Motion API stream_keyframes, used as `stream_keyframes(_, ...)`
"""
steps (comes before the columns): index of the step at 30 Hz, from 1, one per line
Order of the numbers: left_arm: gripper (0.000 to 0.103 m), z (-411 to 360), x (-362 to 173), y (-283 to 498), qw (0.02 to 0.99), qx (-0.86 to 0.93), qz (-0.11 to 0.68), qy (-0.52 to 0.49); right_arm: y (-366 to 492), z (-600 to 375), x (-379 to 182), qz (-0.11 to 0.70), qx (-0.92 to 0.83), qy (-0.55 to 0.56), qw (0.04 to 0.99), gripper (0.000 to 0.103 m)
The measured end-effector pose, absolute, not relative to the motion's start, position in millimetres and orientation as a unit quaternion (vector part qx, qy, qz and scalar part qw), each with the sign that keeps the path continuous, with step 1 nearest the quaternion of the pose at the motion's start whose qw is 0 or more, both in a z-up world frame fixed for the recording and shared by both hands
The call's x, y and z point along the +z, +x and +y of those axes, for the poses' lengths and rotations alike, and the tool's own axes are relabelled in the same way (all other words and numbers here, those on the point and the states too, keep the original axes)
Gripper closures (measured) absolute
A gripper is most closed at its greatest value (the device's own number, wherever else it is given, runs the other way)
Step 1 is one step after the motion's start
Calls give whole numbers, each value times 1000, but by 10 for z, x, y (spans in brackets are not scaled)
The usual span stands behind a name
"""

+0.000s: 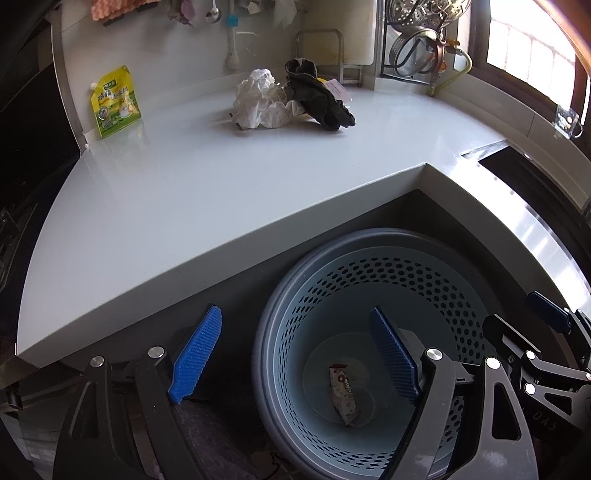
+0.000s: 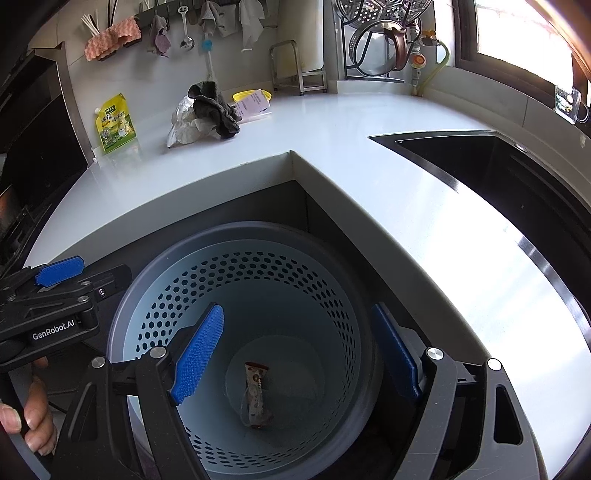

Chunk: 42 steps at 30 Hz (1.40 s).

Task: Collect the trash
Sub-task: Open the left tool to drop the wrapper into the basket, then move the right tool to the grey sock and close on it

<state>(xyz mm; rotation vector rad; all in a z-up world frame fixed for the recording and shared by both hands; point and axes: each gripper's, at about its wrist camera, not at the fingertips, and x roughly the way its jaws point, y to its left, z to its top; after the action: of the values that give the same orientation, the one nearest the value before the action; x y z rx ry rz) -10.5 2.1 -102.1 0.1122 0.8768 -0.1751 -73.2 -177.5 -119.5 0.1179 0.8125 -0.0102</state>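
A blue perforated bin (image 1: 436,273) (image 2: 258,273) stands on the floor in the inner corner of the white counter (image 1: 184,192) (image 2: 369,125). A snack wrapper (image 1: 344,393) (image 2: 255,395) lies flat on its bottom. My left gripper (image 1: 295,354) hangs open over the bin's left rim, nothing between its blue pads. My right gripper (image 2: 299,350) hangs open over the bin's mouth, also empty. Far back on the counter lies crumpled white paper (image 1: 258,98) (image 2: 184,125) with a dark cloth (image 1: 317,96) (image 2: 216,110) draped against it. A yellow-green pouch (image 1: 114,103) (image 2: 114,123) leans on the wall.
A dark sink (image 2: 517,184) is sunk into the counter on the right. A yellow dish with a paper slip (image 2: 255,99) sits behind the cloth. A pot rack (image 2: 380,40) and hanging utensils (image 2: 184,33) line the back wall. A hand (image 2: 33,417) holds the left gripper's grip.
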Motion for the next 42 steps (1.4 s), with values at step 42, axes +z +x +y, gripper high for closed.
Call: stream_keyframes(42, 13, 688, -201, 1634, 946, 22, 325, 11, 1713, -1068, -538, 326, 94, -21, 940, 24)
